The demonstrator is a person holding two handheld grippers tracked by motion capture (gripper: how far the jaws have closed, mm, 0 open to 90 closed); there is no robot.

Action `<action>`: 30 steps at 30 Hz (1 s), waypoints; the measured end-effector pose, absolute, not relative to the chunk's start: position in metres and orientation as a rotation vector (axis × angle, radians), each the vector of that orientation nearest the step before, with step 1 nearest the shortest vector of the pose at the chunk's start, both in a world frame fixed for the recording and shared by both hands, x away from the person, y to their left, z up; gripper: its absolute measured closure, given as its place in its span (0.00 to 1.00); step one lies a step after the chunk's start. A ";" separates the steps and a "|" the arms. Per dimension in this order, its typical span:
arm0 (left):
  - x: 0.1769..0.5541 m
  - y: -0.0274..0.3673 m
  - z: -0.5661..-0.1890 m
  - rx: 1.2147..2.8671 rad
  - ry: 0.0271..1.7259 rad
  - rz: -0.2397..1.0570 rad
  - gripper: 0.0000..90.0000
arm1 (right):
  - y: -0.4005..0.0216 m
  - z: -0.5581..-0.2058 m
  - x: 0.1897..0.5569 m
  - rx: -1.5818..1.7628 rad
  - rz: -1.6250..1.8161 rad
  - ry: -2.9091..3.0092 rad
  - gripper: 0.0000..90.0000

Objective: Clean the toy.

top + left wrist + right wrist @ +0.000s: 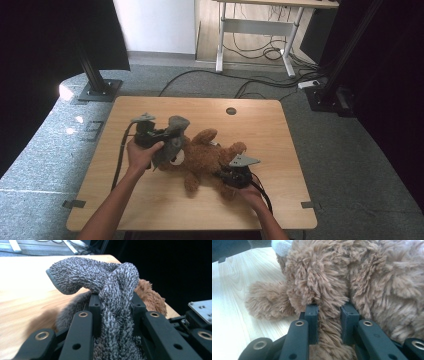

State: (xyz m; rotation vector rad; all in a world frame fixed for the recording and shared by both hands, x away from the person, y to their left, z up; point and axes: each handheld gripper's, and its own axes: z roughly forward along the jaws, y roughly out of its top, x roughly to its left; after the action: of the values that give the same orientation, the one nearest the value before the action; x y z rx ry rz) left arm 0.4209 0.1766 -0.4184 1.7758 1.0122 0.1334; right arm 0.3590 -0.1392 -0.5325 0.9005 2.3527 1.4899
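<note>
The grey knitted fuzzy cloth (171,137) lies over the head of the brown plush teddy bear (207,159) at table centre, clamped by the left gripper (161,134); the right gripper (231,175) grasps the bear's leg, opposite side.

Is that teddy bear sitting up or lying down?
Lying down. The brown teddy bear sprawls flat on the wooden table, limbs spread, with the right gripper clamped on its fur.

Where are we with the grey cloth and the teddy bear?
Done: both grips are set. In hand: the left hand-held gripper pinches the grey terry cloth, lifted at the head of the brown plush teddy bear, while the right hand-held gripper clamps its fur. Left: the cloth's lower end still touches the bear.
</note>
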 end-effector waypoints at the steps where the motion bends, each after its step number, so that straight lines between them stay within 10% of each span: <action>1: 0.425 0.168 -0.420 1.793 1.017 0.125 0.78 | -0.139 -0.533 0.359 0.900 1.491 2.353 0.80; 9: 0.442 0.128 -0.453 1.928 1.100 0.087 0.77 | -0.139 -0.533 0.359 0.893 1.491 2.354 0.80; 30: 0.439 0.211 -0.461 1.778 1.231 0.135 0.78 | -0.136 -0.534 0.355 0.866 1.493 2.362 0.80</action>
State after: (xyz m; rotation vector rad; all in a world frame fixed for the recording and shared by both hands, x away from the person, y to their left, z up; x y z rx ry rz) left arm 0.4388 0.2109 -0.4611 1.7781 1.2315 0.1351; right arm 0.3552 -0.1360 -0.5336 0.8665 2.3618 1.4926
